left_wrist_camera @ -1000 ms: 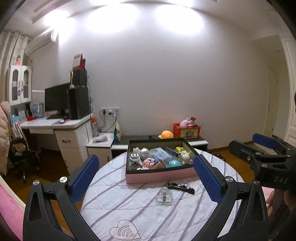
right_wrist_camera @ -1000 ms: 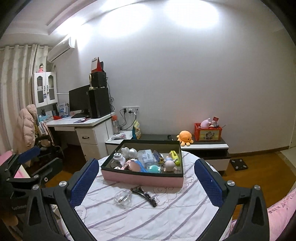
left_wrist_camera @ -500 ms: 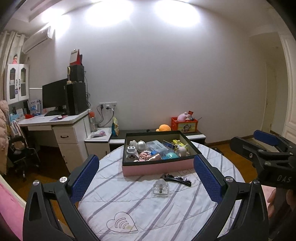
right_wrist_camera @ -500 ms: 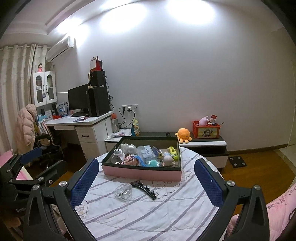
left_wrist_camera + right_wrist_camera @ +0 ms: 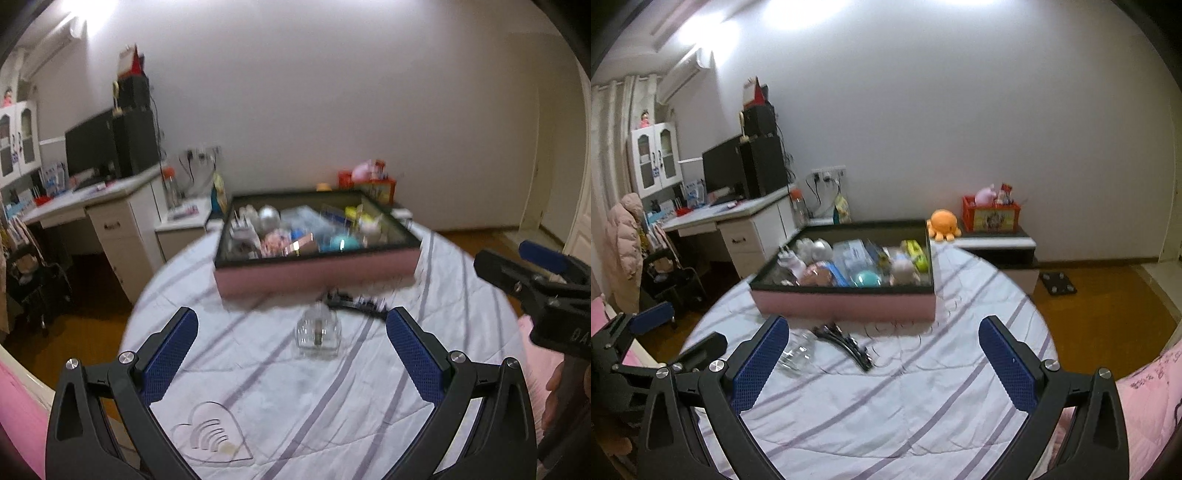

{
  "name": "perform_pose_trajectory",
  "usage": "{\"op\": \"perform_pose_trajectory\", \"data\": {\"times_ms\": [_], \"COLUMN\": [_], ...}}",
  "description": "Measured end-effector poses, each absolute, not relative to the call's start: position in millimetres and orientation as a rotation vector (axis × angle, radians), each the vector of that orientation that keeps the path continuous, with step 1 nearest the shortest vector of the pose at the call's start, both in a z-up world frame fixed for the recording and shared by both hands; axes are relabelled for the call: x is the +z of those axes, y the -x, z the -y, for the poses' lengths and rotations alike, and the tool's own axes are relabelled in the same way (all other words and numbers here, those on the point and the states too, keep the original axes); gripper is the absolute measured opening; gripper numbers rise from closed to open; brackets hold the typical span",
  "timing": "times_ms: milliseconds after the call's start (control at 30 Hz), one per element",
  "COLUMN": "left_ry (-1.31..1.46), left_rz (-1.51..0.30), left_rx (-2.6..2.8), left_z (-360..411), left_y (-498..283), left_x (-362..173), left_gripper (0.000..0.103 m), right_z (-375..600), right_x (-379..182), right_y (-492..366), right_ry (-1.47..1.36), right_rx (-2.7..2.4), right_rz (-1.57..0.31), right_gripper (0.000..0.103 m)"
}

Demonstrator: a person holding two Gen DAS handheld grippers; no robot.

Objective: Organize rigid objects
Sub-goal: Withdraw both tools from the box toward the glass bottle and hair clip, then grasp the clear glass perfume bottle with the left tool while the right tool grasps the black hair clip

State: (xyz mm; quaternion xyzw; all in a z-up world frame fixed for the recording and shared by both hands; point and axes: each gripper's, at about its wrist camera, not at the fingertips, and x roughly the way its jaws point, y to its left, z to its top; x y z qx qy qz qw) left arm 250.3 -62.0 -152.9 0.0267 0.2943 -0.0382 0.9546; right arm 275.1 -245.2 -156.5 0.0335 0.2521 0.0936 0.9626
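Left wrist view: both tongs [image 5: 291, 354] [image 5: 882, 354] gape wide, empty, over one clear bottle [image 5: 318, 332], one hair clip [image 5: 846, 345], one pink box [image 5: 317, 273].

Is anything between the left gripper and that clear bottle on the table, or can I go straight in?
Nothing visible blocks it. The left gripper is open, and the clear bottle stands on bare tablecloth straight ahead between its fingers. The black hair clip lies just beyond the bottle, before the pink box.

Round desk with striped cloth [image 5: 369, 387] carries pink open box [image 5: 317, 271] toward far side, small items inside. Clear glass bottle [image 5: 318, 332] before box; black hair clip [image 5: 356, 304] between them, just right of bottle.
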Motion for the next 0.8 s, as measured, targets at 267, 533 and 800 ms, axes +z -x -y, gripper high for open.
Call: {"op": "perform_pose_trajectory", "data": {"times_ms": [267, 533, 800], "left_ry": [-0.080, -0.112, -0.100], "left_rz": [-0.791, -0.909, -0.916], "left_rx": [-0.072, -0.048, -0.146], "left_z": [77.7, 81.8, 88.4], "left_y": [-304.1, -339.5, -344.9], "left_x": [-205.6, -231.1, -233.3], "left_gripper": [0.103, 0.092, 0.051], "right_z": [248.3, 253.1, 248.6], "right_x": [-205.4, -229.4, -236.4], "right_y": [-325.1, -350.9, -358.5], "right_ry": [-0.068, -0.088, -0.079], "right_rx": [0.192, 0.213, 0.225], "right_rz": [-0.645, -0.727, -0.771], "right_gripper": [0.103, 0.103, 0.103]}}
